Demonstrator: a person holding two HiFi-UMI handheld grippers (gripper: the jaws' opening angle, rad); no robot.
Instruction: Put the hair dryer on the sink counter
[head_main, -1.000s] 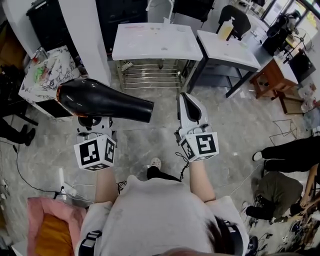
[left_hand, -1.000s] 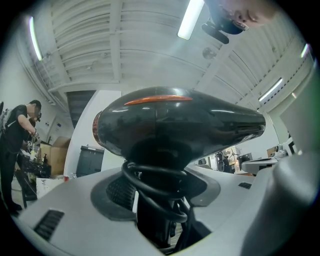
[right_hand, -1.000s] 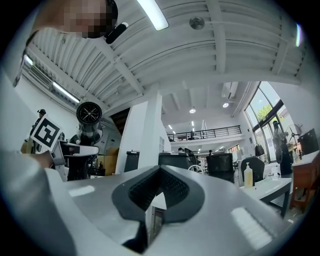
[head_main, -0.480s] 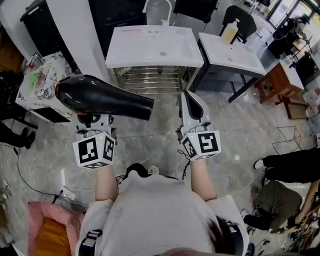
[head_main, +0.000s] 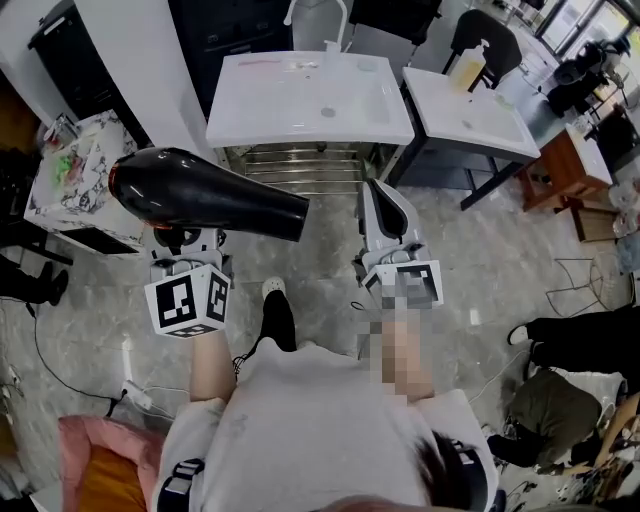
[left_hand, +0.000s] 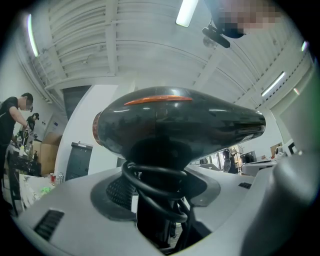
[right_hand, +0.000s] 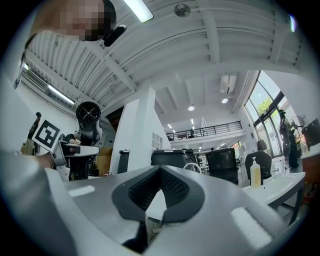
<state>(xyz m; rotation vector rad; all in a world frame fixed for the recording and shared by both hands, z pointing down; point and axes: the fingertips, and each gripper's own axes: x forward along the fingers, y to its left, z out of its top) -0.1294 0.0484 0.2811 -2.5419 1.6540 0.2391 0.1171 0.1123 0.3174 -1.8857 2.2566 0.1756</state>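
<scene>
The sink counter (head_main: 262, 100) is drawing closer as the person is stepping forward. The left gripper (head_main: 187, 241) is clamping the hair dryer (head_main: 205, 193) by its cord-wrapped handle, in the air short of the counter, and the right gripper (head_main: 381, 196) is riding closed and empty. The carry is still going on; the next move is calling for reaching ahead and lowering the dryer onto the counter

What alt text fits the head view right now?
The left gripper clamps a black hair dryer by its handle, nozzle pointing toward the right gripper, which is shut and empty. The white sink counter stands ahead, the dryer not yet on it.
</scene>
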